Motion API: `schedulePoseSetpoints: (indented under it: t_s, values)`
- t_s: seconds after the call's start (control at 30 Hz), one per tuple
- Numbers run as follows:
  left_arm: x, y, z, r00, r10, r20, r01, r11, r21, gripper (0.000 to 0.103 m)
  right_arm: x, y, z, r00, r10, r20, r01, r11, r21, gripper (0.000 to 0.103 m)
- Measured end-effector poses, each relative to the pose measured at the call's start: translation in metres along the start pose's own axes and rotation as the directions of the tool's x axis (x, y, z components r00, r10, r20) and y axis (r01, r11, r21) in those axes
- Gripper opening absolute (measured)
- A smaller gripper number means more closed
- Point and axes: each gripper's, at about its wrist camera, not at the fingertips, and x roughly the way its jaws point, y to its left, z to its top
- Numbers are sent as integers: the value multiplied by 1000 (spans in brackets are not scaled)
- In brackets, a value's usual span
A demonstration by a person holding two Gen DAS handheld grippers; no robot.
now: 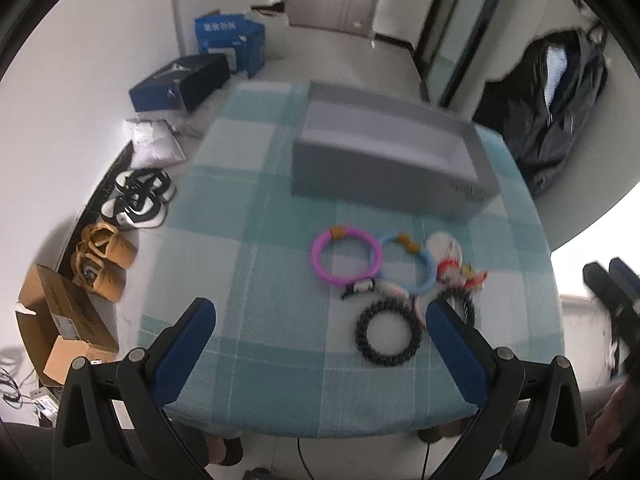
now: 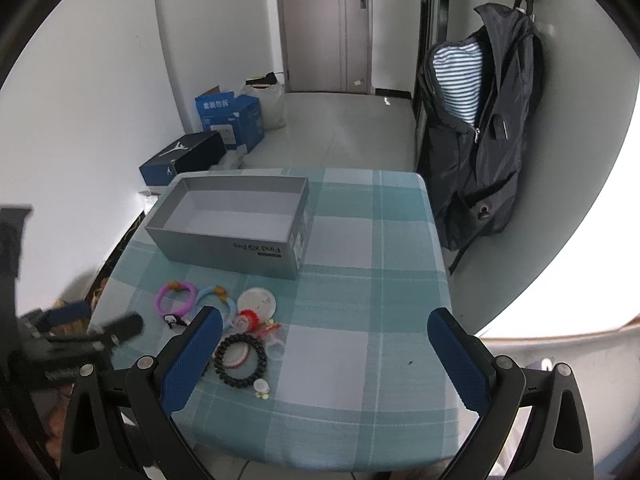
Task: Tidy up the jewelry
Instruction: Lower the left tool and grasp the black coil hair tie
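Note:
Jewelry lies in a cluster on the teal checked table [image 2: 360, 280]: a pink ring bracelet [image 1: 346, 256] [image 2: 176, 299], a light blue bracelet with orange beads [image 1: 412, 264] [image 2: 218, 300], a black beaded bracelet [image 1: 388, 332] [image 2: 240, 360], a white round piece [image 2: 256, 302], red and white trinkets [image 1: 460, 272] and a small penguin charm [image 2: 172, 321]. An open grey box [image 1: 384, 160] [image 2: 228, 220] stands empty behind them. My left gripper [image 1: 320, 316] is open, above the table's near edge before the cluster; it also shows blurred in the right wrist view [image 2: 96, 324]. My right gripper [image 2: 324, 320] is open and empty, to the right of the cluster.
Shoes [image 1: 140, 196], cardboard boxes [image 1: 60, 320] and blue boxes [image 2: 232, 120] lie on the floor left of the table. A dark jacket [image 2: 480, 120] hangs at the right. A door [image 2: 324, 24] is at the back.

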Motion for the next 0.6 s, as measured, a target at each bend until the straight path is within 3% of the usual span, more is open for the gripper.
schedulePoseSetpoints:
  t_s: [0.2,0.37,0.5,0.6]
  values:
    - [17,-16,-11,998,12,-67,-4,993,116,102,1,-7,3,1000,16,-7,-16,1000,27,103]
    - [29,-13,-11,991,-4,-132,19,994,112,93,2,-10,5,1000,11,-14,-10,999,31,103]
    - [36,-13,-10,985,3,-170,16,993,113,69,2,-12,6,1000,21,-15,-20,999,35,103]
    - [36,-19,-11,987,13,-160,11,989,145,61,1,-13,6,1000,24,-11,-24,999,36,103]
